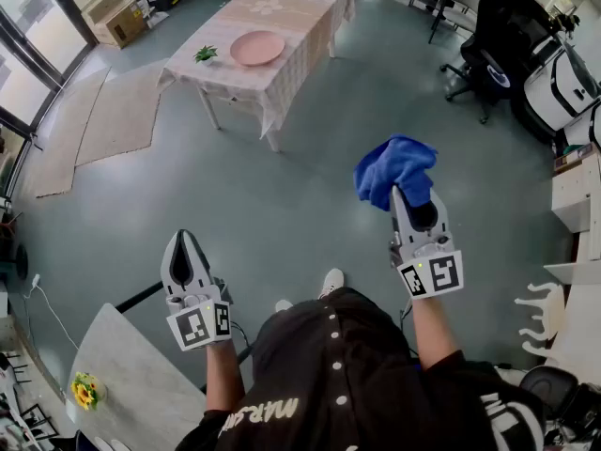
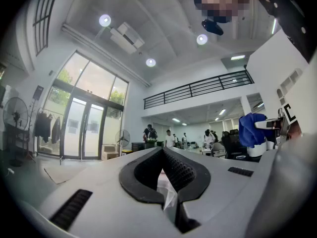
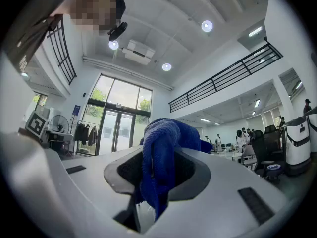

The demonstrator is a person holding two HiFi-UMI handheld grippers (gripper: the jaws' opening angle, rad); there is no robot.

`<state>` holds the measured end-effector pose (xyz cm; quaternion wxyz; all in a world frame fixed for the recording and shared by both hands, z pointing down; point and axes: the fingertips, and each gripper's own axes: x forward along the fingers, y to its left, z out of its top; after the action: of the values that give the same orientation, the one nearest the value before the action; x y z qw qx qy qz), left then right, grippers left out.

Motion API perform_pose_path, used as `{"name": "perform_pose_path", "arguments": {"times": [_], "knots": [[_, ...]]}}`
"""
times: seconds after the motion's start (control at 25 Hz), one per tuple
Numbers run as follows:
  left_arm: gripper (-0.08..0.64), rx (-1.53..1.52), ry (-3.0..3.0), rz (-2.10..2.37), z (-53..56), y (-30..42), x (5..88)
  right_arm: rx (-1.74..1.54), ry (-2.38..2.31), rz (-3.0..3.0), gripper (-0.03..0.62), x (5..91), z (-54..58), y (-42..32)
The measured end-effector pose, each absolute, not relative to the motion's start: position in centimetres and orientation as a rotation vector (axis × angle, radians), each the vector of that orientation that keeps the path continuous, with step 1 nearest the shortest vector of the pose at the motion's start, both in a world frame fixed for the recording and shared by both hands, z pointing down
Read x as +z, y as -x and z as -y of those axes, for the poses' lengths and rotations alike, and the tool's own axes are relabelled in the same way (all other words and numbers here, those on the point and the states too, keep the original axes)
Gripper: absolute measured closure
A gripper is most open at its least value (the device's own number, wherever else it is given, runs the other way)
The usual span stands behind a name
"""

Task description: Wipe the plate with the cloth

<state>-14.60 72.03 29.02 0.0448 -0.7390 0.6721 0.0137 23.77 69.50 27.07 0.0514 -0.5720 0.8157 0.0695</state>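
Left gripper (image 1: pixel 184 239) closed, empty; right gripper (image 1: pixel 400 195) clamped on cloth (image 1: pixel 394 165); both pointing forward.

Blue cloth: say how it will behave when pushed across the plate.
Probably floppy: the blue cloth bunches and droops from the right gripper. Likely light, since that one pinch carries it. Its fuzzy pile looks grippy, not slippery.

Count from your head view: two grippers – left gripper (image 1: pixel 185 236) and right gripper (image 1: pixel 401 194). You have one blue cloth (image 1: pixel 394 169) and one pink plate (image 1: pixel 257 48). One small green plant (image 1: pixel 206 54). Tables: two – one checked table (image 1: pixel 299 12), one grey table (image 1: pixel 141 383). One yellow flower bunch (image 1: pixel 84 390). Two floor mats (image 1: pixel 120 111). Two white shoes (image 1: pixel 331 280), yours.
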Motion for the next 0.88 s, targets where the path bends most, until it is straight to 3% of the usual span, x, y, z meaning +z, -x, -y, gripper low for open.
{"name": "perform_pose_path", "arguments": {"times": [0.72, 0.76, 0.84, 0.88], "knots": [[0.549, -0.007, 2.300, -2.013, -71.3, 12.6, 29.5, 0.167, 1.718, -2.437, 0.482, 26.7, -69.1, -24.5], [0.522, -0.011, 2.297, -2.025, -71.1, 12.4, 29.6, 0.167, 1.717, -2.438, 0.480, 26.8, -69.0, -24.6], [0.286, -0.016, 2.287, -2.063, -70.6, 12.2, 29.9, 0.172, 1.715, -2.442, 0.480, 26.8, -68.7, -24.9], [0.276, -0.014, 2.282, -2.081, -70.4, 12.0, 29.9, 0.173, 1.712, -2.446, 0.480, 26.9, -68.5, -25.0]]}}
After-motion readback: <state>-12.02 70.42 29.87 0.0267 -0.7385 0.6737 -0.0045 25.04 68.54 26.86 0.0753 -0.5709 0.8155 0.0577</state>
